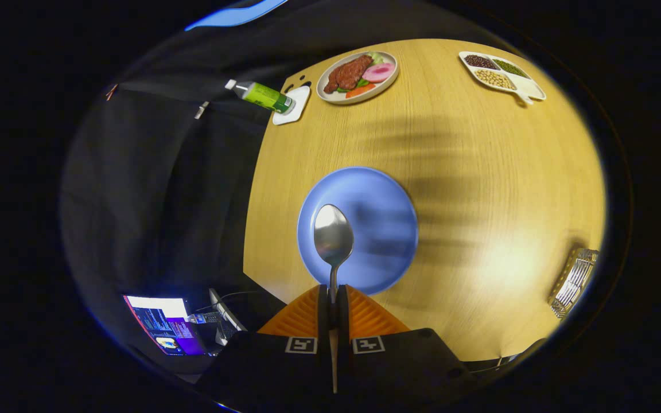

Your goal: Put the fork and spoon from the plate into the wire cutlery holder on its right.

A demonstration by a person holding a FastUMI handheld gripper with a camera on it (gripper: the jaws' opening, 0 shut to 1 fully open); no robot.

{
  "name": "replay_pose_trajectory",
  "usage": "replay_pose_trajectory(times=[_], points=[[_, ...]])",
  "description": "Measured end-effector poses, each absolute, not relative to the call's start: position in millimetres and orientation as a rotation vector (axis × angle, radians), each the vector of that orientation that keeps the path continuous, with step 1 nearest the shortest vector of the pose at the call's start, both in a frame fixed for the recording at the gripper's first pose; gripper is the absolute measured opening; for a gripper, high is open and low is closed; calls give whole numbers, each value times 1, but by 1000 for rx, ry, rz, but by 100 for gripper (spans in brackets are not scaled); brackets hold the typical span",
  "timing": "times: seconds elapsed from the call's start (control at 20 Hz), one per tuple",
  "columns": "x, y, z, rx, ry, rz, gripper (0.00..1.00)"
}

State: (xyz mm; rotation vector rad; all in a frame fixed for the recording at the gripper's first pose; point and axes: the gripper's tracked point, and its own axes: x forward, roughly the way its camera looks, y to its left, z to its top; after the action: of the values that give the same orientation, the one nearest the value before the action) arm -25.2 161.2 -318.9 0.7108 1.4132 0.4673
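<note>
Holding item one: a metal spoon (333,238), pinched at the neck of its handle between the two fingers of the gripper (333,295), which are pressed together on it. The bowl stands out ahead of the fingertips with its hollow towards the camera, and the rest of the handle runs back between the fingers. A grip this close to the bowl probably keeps the spoon from swinging in transit.

Item two: a blue plate (388,229), bare of cutlery where it can be seen, lying on the round wooden table (451,172) directly beyond the spoon. The spoon appears lifted clear of it, though the height cannot be judged. No fork can be made out on the plate.

Item three: the wire cutlery holder (574,281), standing well off to the right of the plate near the table's rim, only partly seen. Its contents cannot be told. The spoon is not yet over it, so a carry to the right is judged to remain.

Sundry, at the far side of the table: a plate of meat and vegetables (357,76), a divided dish of beans (500,74), and a green bottle (263,96) on a white coaster (294,106). None bears on the task.
</note>
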Motion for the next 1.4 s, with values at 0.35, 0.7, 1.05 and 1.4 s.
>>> replay_pose_trajectory(times=[0.35, 0.7, 1.05, 1.4], points=[[-54, 34, -280, 648, 1364, 388, 8], [-105, -91, -281, 622, 1484, 225, 8], [-139, -137, -323, 578, 1778, 181, 8], [-129, -138, -373, 517, 2014, 132, 8]])
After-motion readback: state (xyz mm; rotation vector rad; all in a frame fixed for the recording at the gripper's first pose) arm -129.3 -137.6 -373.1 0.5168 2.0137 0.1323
